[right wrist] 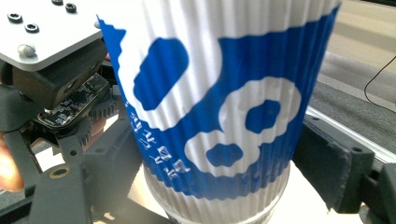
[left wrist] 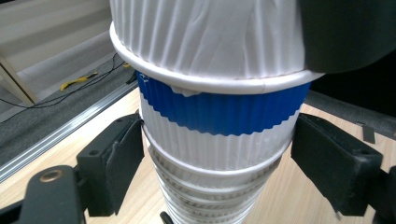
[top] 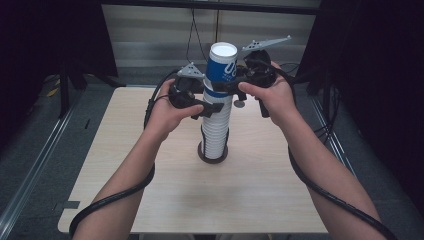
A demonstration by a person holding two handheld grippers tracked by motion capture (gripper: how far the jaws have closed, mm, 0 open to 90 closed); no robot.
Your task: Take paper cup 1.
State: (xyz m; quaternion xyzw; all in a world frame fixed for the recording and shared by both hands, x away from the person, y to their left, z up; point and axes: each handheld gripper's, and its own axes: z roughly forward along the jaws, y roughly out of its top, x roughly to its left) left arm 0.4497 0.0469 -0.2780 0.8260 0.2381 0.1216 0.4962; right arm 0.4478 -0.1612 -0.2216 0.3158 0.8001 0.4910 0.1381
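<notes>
Blue and white ribbed paper is wrapping the top cup (top: 222, 64), which is sitting upside down as the highest piece of a tall stack of cups (top: 216, 131) standing on a dark round base (top: 202, 155) near the middle of the pale wooden table (top: 125, 165). In the high view the person's two hands are meeting at the upper part of that stack, one from each side.

The left gripper (top: 206, 107) is reaching in from the left, below the top cup. In the left gripper view its two black jaws are bracketing the stack just under a blue band (left wrist: 224, 112); the left pad is lying right against the rim of a cup, the right pad is sitting at the rim's edge, and whether they are pressing I cannot tell.

The right gripper (top: 231, 85) is coming in from the right at the height of the top cup. In the right gripper view its jaws are standing on either side of the printed cup (right wrist: 219, 102); the right pad is standing just clear of the cup's wall, and the left one is partly hidden behind the cup, so a firm grip is not showing. The left gripper's grey plate (right wrist: 46, 32) is lying just beside the cup there. Black cables (top: 120, 192) are trailing back along both forearms
</notes>
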